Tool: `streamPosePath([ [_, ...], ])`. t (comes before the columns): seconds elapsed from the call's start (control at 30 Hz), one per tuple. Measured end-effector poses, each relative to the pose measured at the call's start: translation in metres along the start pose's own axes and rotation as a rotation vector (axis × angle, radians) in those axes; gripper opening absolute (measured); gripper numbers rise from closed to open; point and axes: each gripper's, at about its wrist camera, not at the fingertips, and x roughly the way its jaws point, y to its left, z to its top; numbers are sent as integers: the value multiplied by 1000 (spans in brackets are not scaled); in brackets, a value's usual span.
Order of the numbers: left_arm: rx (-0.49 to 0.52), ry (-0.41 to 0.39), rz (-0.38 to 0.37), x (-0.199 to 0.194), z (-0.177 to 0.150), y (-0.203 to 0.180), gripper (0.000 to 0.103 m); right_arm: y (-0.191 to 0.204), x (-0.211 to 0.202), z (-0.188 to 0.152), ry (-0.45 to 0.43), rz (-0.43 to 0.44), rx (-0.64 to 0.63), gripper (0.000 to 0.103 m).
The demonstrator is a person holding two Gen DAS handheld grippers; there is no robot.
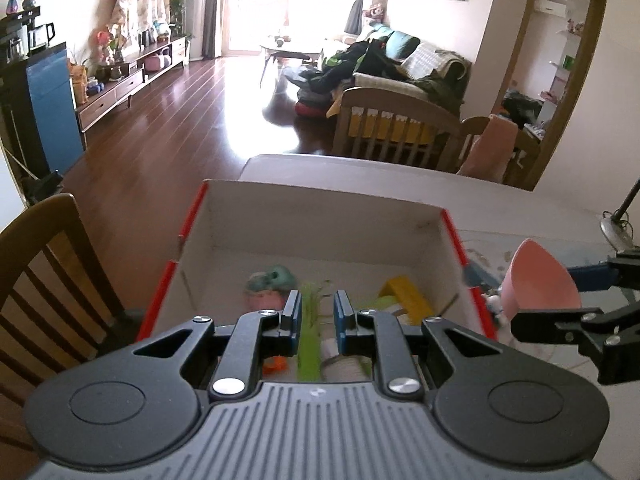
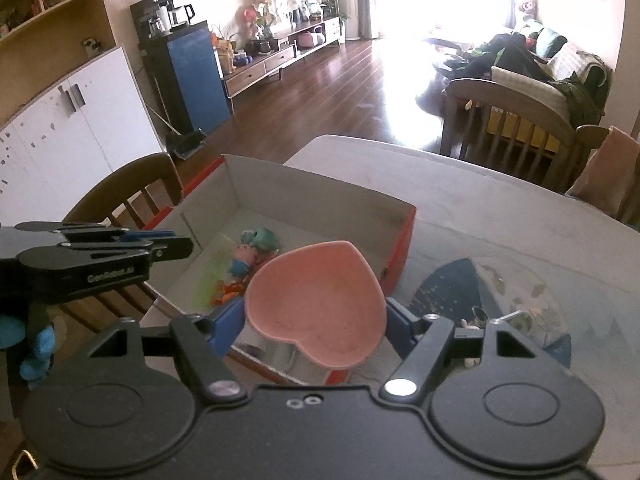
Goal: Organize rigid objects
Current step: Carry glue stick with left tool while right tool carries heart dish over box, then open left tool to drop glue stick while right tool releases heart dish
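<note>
Pink heart dish (image 2: 320, 300) — clamped in right tongs (image 2: 316, 320), held over the near right corner of the box (image 2: 320, 196). Several toys (image 2: 256, 246) already inside. Left tongs (image 1: 316, 316) apart, empty. Small bits still on table (image 2: 520, 216).

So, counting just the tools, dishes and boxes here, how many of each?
Tools: 2 (left tool, right tool)
Pink heart dish: 1
Red-edged box: 1
Total: 4
</note>
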Motion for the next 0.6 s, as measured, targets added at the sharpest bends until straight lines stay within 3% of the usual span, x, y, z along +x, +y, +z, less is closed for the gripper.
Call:
streamPosePath([
  [0.6,-5,113,15,53,-25,39,17,29,106,3,145,-68,-62,73],
])
